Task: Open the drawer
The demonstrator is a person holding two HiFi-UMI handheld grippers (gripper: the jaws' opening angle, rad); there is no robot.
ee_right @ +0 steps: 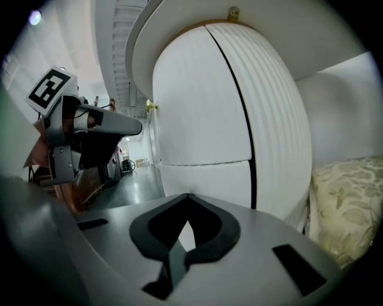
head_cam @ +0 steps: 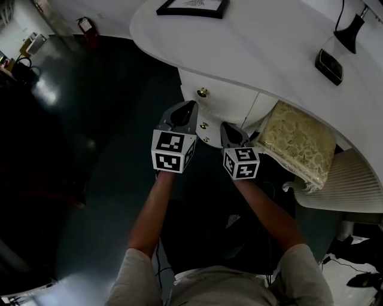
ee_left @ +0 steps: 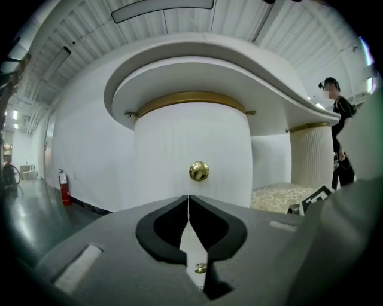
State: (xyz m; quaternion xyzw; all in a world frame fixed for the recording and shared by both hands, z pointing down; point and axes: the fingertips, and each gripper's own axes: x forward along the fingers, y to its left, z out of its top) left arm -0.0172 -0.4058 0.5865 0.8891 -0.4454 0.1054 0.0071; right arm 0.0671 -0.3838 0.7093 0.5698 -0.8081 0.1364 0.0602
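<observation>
Far left, a red fire extinguisher (head_cam: 88,30) stands on the dark floor (head_cam: 72,149) by the wall. A curved white tabletop (head_cam: 257,42) sweeps across the top of the head view, with a black picture frame (head_cam: 192,7) lying on it. Under it is a rounded white pedestal holding the drawer (head_cam: 224,98), whose front sits flush with the one below.

The left gripper (head_cam: 190,106) points at that curved front, near it but not touching. Its jaws are pressed together with nothing between them. In the left gripper view, the tips (ee_left: 189,197) sit just below the drawer's brass knob (ee_left: 198,171), and a second knob (ee_left: 201,269) shows lower down through the gap behind them.

Just beside it, the right gripper (head_cam: 231,128) faces the pedestal's right side. Its jaws also meet at the tips (ee_right: 188,196) and pinch nothing.

Right of both, a cream patterned cushion (head_cam: 296,143) lies tucked beneath the tabletop's edge.
</observation>
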